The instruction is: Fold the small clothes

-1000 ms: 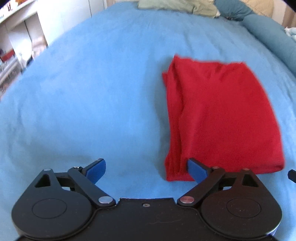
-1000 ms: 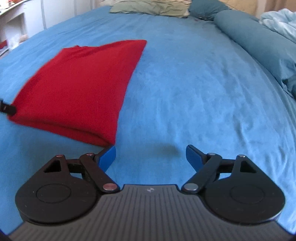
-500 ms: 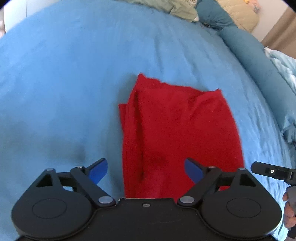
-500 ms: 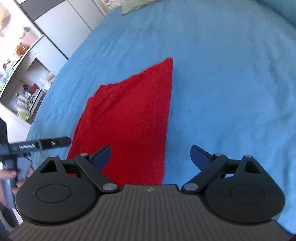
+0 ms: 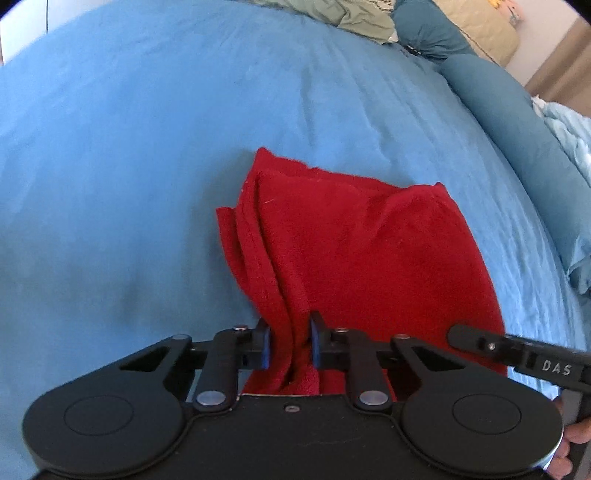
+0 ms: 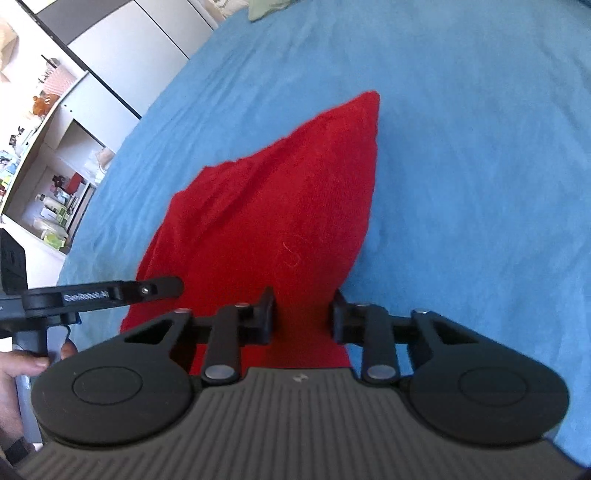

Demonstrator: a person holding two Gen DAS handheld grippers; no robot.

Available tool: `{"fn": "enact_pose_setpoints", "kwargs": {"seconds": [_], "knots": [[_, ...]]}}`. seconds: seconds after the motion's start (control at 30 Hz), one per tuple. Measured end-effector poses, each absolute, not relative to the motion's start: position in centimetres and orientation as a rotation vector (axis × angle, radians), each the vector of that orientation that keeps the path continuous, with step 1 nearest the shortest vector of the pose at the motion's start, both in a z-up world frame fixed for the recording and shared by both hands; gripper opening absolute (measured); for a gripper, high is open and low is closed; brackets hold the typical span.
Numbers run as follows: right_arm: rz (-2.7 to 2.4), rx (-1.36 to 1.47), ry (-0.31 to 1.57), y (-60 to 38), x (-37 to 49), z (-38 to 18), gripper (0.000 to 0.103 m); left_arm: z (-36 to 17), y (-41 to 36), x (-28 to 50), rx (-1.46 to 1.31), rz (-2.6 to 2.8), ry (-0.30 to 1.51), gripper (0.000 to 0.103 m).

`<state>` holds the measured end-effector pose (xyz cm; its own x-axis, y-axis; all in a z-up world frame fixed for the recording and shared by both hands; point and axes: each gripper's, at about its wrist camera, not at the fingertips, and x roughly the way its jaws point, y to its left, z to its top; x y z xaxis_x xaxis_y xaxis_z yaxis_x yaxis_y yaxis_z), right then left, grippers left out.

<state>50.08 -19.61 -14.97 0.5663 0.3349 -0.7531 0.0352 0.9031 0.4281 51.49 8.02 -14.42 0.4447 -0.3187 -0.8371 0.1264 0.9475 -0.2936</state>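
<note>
A red cloth (image 5: 369, 251), folded into a rough rectangle, lies on the blue bedspread (image 5: 147, 147). My left gripper (image 5: 290, 339) is closing at its near left corner, where layered edges are bunched upright and its pads press on them. In the right wrist view the red cloth (image 6: 277, 203) runs away to a far corner. My right gripper (image 6: 303, 314) is closing at the near right corner. The cloth lies smooth between its jaws, and no pinched ridge shows. A finger (image 5: 517, 354) of the right gripper is visible low on the right in the left wrist view.
Green and tan pillows (image 5: 369, 18) and a teal bolster (image 5: 498, 99) line the far and right sides of the bed. Shelves with small items (image 6: 48, 166) and a white cupboard (image 6: 129, 55) stand beyond the left side. A hand (image 6: 22, 365) holds the left gripper's handle.
Both grippers came in over the near edge of the red cloth and tipped downward. Their jaws went from wide open to narrow, and the left corner of the cloth is now bunched between the left pads.
</note>
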Motion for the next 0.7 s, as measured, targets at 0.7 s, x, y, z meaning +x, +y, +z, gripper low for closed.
{"fn": "enact_pose_setpoints", "kwargs": {"seconds": [0.7], "knots": [[0.065, 0.394, 0.969, -27.4, 29.3, -11.6, 0.043, -12.9, -4.0, 32.7, -0.13, -0.297, 1.065, 0.021]]}}
